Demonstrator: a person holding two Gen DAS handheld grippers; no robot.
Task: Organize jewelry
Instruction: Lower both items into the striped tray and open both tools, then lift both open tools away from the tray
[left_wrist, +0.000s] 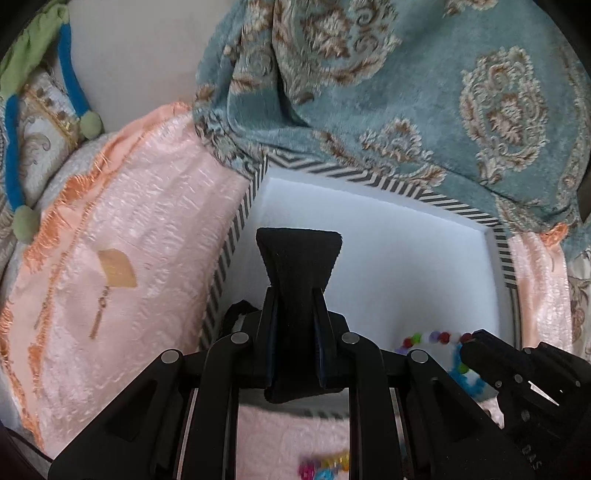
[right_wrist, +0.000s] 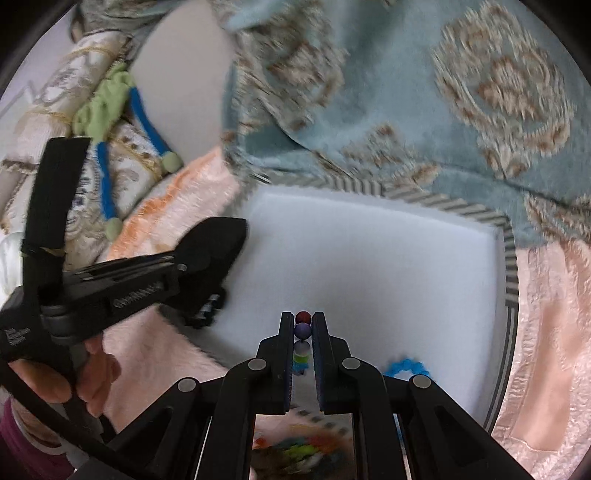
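Right wrist view, from the left: the left gripper (right_wrist: 218, 240), jaws pressed onto a black pouch (left_wrist: 299, 266), hangs over the striped box's (right_wrist: 509, 266) left rim, while the right gripper (right_wrist: 303, 323) pinches a beaded bracelet (right_wrist: 303, 328) above the white foam (right_wrist: 369, 266).
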